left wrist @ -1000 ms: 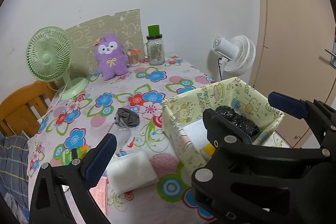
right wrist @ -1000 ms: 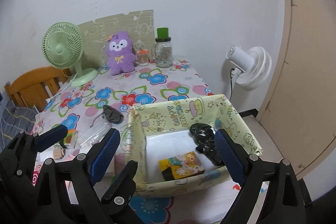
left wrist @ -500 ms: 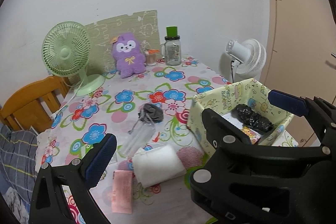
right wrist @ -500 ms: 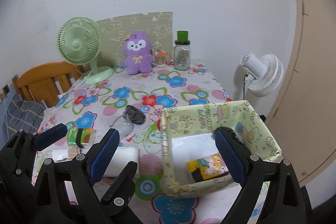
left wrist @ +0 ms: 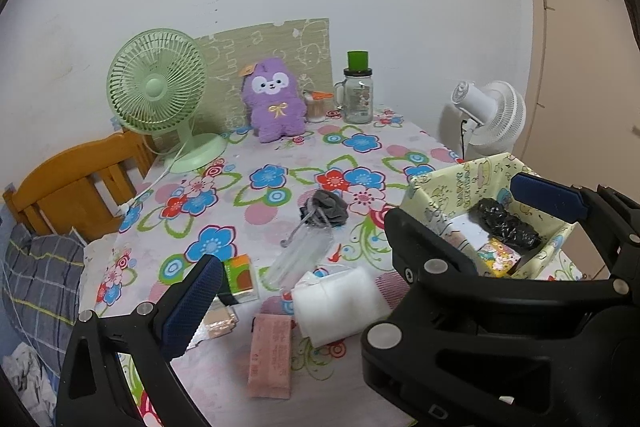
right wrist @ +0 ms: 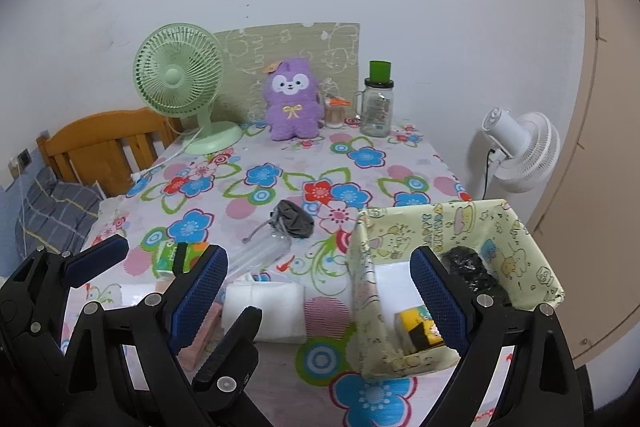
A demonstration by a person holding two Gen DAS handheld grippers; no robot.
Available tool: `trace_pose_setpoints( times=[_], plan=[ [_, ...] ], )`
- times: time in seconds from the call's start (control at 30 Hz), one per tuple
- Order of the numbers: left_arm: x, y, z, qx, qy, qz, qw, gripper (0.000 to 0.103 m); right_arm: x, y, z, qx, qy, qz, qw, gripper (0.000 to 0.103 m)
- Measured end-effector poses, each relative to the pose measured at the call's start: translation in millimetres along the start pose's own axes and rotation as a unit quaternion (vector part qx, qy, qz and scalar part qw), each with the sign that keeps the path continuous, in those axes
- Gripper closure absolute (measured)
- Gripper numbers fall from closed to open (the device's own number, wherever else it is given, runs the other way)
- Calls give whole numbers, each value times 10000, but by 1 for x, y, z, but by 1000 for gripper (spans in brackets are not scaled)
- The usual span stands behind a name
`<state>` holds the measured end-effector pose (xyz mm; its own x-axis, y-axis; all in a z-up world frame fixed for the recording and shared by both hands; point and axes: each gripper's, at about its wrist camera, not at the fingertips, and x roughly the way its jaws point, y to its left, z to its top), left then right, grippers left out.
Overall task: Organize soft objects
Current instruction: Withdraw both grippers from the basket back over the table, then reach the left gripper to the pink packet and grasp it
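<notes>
Floral-clothed counter [left wrist: 280, 163] carries a white soft pack [left wrist: 340, 303], now nearer the view's centre than a second ago, beside the yellow fabric box [right wrist: 516, 247]. Both the left hand-held gripper [left wrist: 360, 259] and right hand-held gripper [right wrist: 318, 287] hang released, empty; the pack looks next.

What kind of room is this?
Probably a small bedroom at home: a wooden bed frame with checked bedding beside a floral-cloth table holding a purple plush toy.
</notes>
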<state>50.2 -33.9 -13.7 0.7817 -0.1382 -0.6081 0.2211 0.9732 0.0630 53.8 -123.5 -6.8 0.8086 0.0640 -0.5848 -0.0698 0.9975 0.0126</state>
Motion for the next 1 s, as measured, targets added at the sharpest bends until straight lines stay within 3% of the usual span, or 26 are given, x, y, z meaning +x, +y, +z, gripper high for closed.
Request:
trace_pose_setpoints(
  times=[1.0],
  plan=[
    [28, 56, -36, -375, 348, 223, 9984, 0, 48, 55, -21, -304, 356, 461, 9978, 8]
  ],
)
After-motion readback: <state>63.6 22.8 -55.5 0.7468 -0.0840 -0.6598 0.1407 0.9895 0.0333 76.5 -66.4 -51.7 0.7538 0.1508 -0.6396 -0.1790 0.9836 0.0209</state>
